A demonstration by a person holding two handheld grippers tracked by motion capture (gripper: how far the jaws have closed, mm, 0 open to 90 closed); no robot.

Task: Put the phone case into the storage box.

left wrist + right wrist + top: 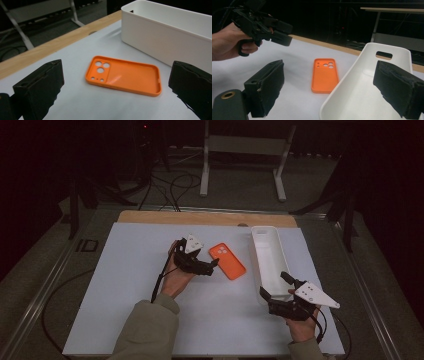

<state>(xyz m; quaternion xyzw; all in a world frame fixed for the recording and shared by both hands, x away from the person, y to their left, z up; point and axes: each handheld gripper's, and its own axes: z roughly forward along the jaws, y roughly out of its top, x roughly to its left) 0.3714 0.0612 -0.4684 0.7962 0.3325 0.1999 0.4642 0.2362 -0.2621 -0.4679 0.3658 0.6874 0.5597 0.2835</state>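
- High view: an orange phone case lies flat on the desk, hollow side up, just left of a long white bin; case and bin lie close but apart.
- Left claw, held in the person's left hand, points at the case's near-left edge; whether its tips touch the case cannot be told from here.
- Left gripper view: the two black jaws stand wide apart and released, bracketing the case with nothing between them; the camera cut-outs of the case sit at the end away from the bin. Judged step: lining up for a pinch on the case's rim.
- Right claw hovers at the near end of the bin, jaws spread and empty, one over the bin's inside; the likely purpose is to steady the bin or wait beside it.
- Right gripper view: the bin's curved end wall with a slot handle lies beyond the case.
- Surface: a matte white sheet covers the desk, with a wooden strip bare beyond the bin's far end.
- Room: dim, grey floor, cables and a white metal frame farther off past the bin.
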